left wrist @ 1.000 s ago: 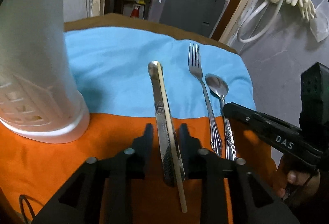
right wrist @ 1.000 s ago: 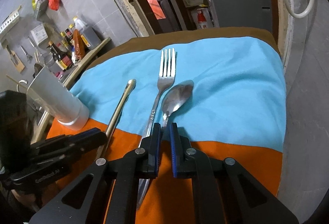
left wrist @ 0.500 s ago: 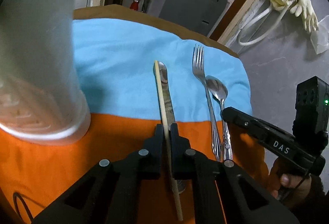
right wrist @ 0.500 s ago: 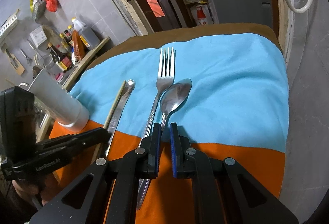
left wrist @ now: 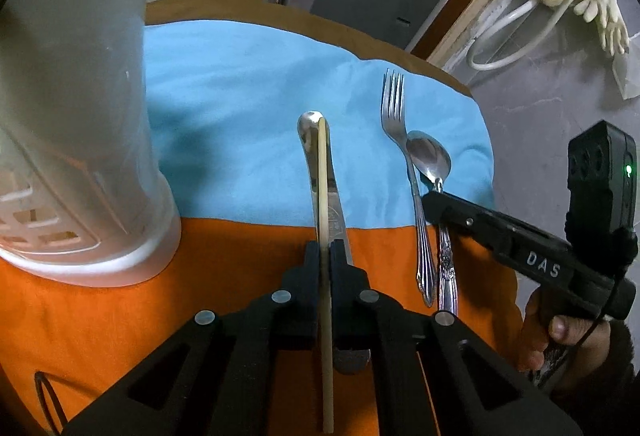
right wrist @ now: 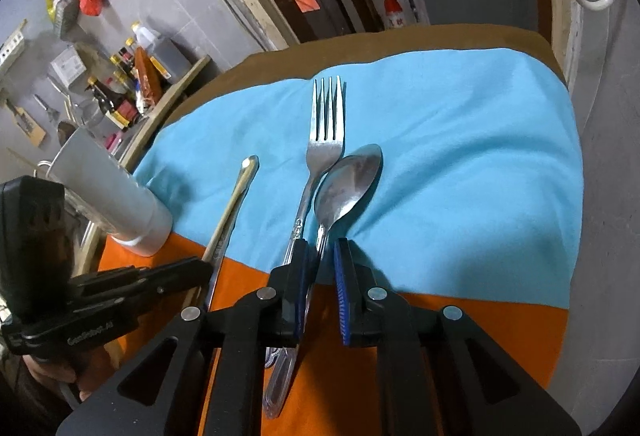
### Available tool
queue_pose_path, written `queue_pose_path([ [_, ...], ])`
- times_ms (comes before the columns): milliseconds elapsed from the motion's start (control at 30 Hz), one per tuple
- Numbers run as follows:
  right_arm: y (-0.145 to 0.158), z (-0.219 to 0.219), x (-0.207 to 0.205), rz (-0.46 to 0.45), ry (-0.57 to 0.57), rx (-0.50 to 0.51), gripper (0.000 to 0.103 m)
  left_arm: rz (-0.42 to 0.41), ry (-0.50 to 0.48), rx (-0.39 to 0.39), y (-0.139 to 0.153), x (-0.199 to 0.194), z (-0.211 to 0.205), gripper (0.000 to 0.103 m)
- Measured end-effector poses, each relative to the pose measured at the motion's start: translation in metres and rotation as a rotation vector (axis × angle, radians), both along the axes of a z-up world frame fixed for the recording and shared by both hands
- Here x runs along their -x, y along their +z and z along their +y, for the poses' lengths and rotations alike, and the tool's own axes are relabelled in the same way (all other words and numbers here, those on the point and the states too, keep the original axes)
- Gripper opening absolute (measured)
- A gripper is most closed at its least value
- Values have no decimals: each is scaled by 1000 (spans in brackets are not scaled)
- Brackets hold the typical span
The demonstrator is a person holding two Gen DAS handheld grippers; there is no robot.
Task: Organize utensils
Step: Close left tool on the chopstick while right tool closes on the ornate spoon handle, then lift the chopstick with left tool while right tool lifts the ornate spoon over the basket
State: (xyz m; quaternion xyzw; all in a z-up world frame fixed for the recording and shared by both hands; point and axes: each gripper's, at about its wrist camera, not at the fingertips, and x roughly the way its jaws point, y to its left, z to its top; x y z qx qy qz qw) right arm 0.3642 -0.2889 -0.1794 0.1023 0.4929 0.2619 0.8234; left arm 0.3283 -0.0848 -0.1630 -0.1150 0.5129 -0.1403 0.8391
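Observation:
My left gripper (left wrist: 325, 248) is shut on a thin wooden chopstick (left wrist: 323, 175) that runs straight out over a steel knife (left wrist: 338, 220) lying on the cloth. Right of them lie a fork (left wrist: 394, 103) and a spoon (left wrist: 428, 155) side by side. My right gripper (right wrist: 322, 248) straddles the spoon (right wrist: 348, 179) handle; its jaws are opening, with a gap showing on either side of the handle. The fork (right wrist: 326, 131) lies just left of it. A white slotted utensil holder (left wrist: 80, 123) stands at the left.
A blue cloth (right wrist: 460, 155) covers the far half of the table, an orange one (left wrist: 120, 316) the near half. Bottles (right wrist: 120, 83) line a shelf to the left. A grey wall (right wrist: 600, 236) runs close along the right edge. A hand holds each gripper.
My left jaws, open around the knife and chopstick a second ago, have closed on the chopstick. The right jaws have parted slightly around the spoon handle. The holder looms larger at left.

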Motion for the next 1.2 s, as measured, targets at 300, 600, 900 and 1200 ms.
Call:
queue_pose_path([
  [300,-3,-13,12,13,-41,-113,2,-101,-6,39,6,39,1,2],
  [600,24,-17,62,-199,-94,-132,0,-290,-35,80,28,84,-6,2],
  [900,14,-4,55,-131,-99,-18,8,-262,-17,87,25,77,-4,2],
  [1200,1,0,50,-45,-105,33,22,-256,-18,103,24,79,1,2],
])
